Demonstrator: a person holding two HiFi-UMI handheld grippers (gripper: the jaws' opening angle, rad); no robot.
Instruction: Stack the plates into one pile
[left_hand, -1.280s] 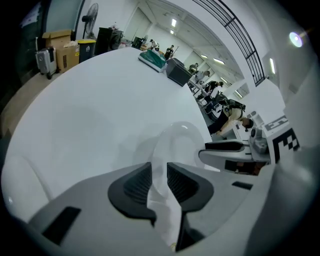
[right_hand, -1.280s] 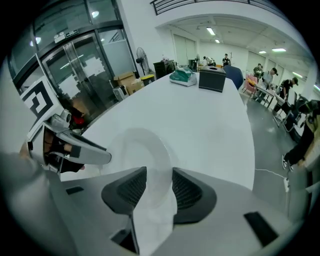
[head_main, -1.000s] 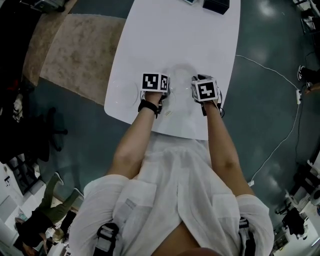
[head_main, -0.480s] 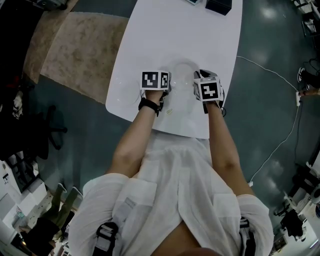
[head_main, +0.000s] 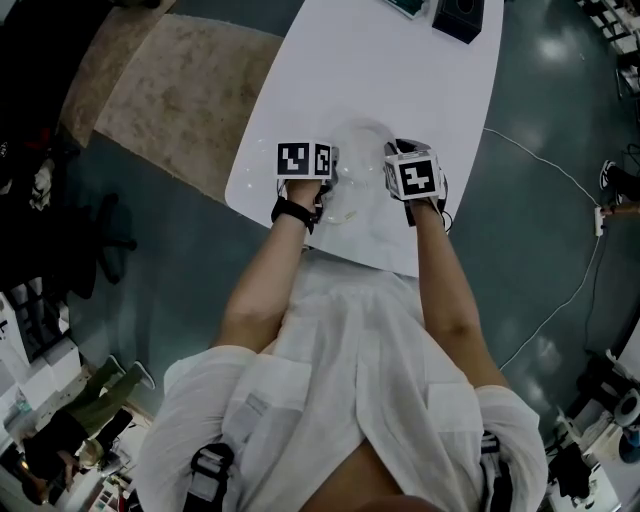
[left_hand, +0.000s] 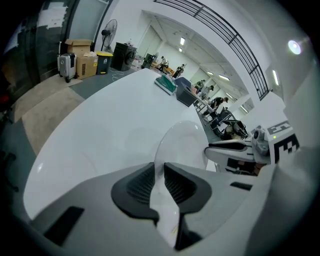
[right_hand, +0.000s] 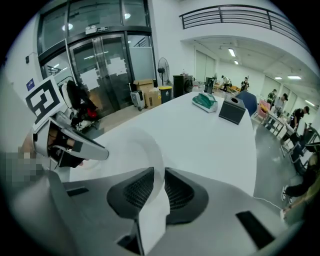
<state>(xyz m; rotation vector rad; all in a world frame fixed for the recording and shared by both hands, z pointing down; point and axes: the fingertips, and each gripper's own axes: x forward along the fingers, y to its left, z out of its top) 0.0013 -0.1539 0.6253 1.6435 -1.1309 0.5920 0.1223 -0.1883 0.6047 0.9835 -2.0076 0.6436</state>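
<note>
Both grippers hold one white plate (head_main: 358, 148) by opposite rims, above the near end of the white table (head_main: 400, 80). My left gripper (left_hand: 159, 172) is shut on the plate's (left_hand: 182, 145) left rim. From the other side my right gripper (right_hand: 159, 187) is shut on the plate's (right_hand: 145, 150) right rim. In the head view the left gripper (head_main: 335, 180) and the right gripper (head_main: 387, 172) flank the plate. A second white plate (head_main: 256, 178) lies faintly visible on the table to the left of the left gripper.
A teal box (head_main: 415, 8) and a black box (head_main: 462, 18) sit at the table's far end. A beige rug (head_main: 170, 90) lies on the floor to the left, and a white cable (head_main: 560, 160) to the right. The table's near edge (head_main: 330, 250) is under my wrists.
Both grippers have risen together with the plate held between them, and the plate now hangs off the table surface. The grip on each rim looks the same.
</note>
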